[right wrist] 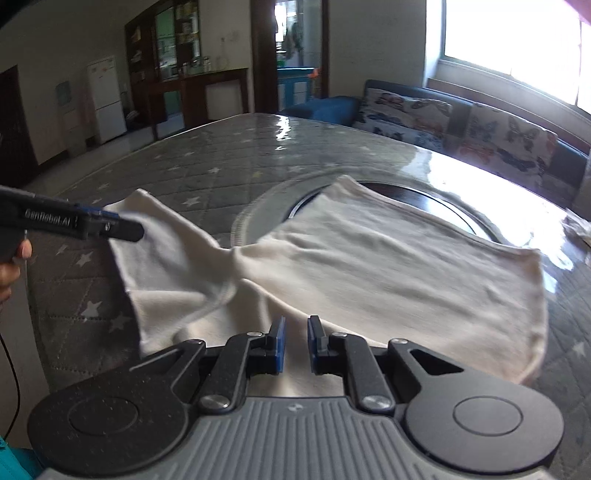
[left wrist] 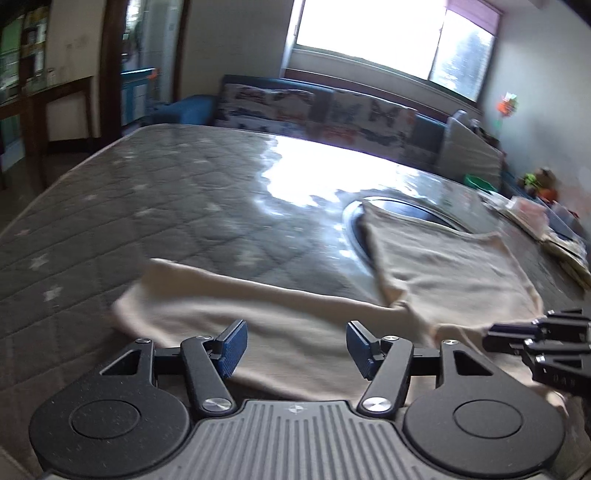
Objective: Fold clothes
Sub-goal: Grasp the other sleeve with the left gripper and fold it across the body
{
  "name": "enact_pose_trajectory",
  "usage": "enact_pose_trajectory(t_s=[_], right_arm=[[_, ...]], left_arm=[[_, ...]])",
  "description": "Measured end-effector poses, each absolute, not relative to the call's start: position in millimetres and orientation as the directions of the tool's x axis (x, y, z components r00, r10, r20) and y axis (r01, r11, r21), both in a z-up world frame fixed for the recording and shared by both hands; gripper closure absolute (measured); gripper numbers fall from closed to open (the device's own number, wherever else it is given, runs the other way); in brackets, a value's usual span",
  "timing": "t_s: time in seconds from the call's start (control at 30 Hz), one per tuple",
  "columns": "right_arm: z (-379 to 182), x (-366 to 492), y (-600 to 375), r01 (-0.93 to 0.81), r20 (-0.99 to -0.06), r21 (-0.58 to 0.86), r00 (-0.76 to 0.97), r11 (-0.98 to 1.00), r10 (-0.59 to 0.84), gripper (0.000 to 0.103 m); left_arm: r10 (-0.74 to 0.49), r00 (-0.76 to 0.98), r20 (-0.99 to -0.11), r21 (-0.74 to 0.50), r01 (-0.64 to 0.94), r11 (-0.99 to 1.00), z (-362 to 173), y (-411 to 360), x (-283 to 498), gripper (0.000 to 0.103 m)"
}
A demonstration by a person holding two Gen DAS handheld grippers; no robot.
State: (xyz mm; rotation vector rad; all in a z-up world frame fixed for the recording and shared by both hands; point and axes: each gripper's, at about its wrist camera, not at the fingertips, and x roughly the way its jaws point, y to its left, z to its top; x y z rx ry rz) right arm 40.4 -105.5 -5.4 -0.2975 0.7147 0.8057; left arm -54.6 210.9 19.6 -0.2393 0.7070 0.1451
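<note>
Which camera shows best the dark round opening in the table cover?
The right wrist view: the dark round opening shows most of its rim there. In the left wrist view it is smaller, glare-washed, and the cream garment covers more.

Daylight pours through an overexposed window (left wrist: 395, 33) and throws white glare across the glossy tabletop (left wrist: 325, 173). Both views look soft and slightly blurred (the cream garment (right wrist: 388, 258) especially), with fisheye bending and dark corners.

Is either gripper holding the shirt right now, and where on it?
Neither. The left gripper and right gripper both hang open over the cream shirt, nothing between their pads.
</note>
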Motion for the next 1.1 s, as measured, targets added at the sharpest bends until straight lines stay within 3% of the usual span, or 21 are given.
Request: enact_pose_trajectory(t_s=[0.33, 0.83, 1.03, 1.1], right_arm=[[-8, 30, -78, -0.779, -0.685, -0.007, 0.46, 0.627, 0.564, 0.091], [7, 16, -94, -0.788, -0.671, 0.067, 0.418, 0.612, 0.612, 0.091], [18, 15, -108, -0.77, -0.644, 0.071, 0.45, 0.634, 0.618, 0.09], [19, 14, -114, -0.761, -0.637, 0.076, 0.46, 0.645, 0.618, 0.09]], left_arm=[[0.163, 0.737, -0.656, -0.181, -0.363, 0.914, 19, 262, -69, 0.036], [0.217, 0.685, -0.695, -0.184, -0.461, 0.868, 6, 281, -57, 0.036], [0.243, 0.662, -0.709, -0.195, -0.515, 0.835, 1, 285, -55, 0.068], [0.257, 0.655, -0.71, -0.198, -0.537, 0.82, 0, 288, -57, 0.087]])
